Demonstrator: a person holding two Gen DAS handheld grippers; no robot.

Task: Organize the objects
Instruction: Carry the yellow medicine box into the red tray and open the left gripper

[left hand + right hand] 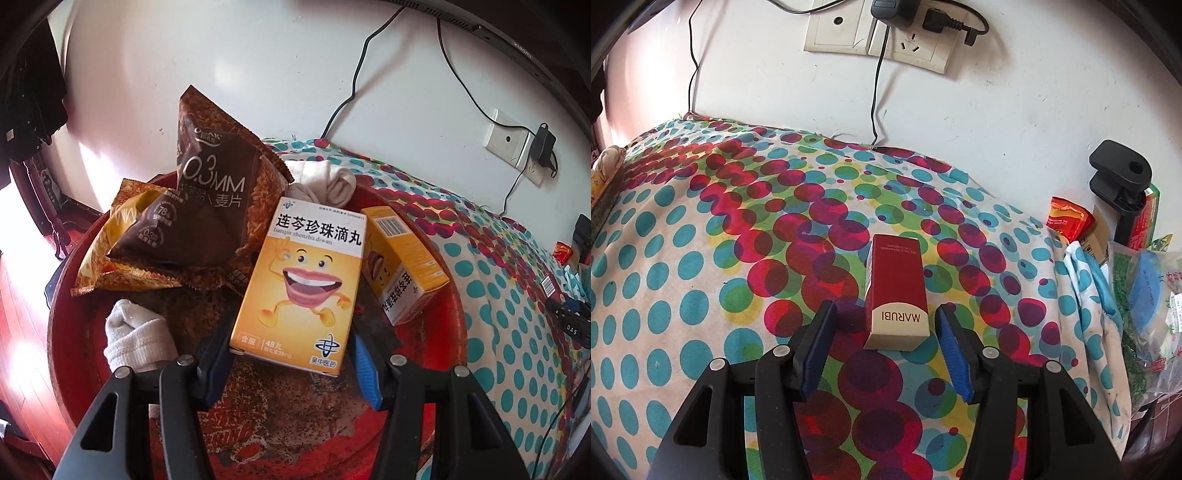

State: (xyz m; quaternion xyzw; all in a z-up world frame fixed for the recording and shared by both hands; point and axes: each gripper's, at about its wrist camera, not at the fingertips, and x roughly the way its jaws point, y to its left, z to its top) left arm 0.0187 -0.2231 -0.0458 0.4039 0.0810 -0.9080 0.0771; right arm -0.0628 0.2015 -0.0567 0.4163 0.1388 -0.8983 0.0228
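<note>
In the left wrist view my left gripper (pixel 290 363) is over a round red tray (pixel 448 317). Its blue pads stand on either side of a yellow medicine box (pixel 301 280) with a cartoon mouth; whether they grip it I cannot tell. A second yellow box (pixel 404 266), brown snack packets (pixel 218 206) and white socks (pixel 138 338) lie in the tray. In the right wrist view my right gripper (pixel 884 345) is open around a red MARUBI box (pixel 897 291) lying on the dotted cloth (pixel 701 258), with gaps on both sides.
The white wall carries outlets (pixel 882 31) with a plugged charger and hanging cables. Bags and packets (pixel 1137 288) crowd the cloth's right edge beside a black clamp (pixel 1119 177). A monitor edge (pixel 517 48) hangs at the upper right of the left view.
</note>
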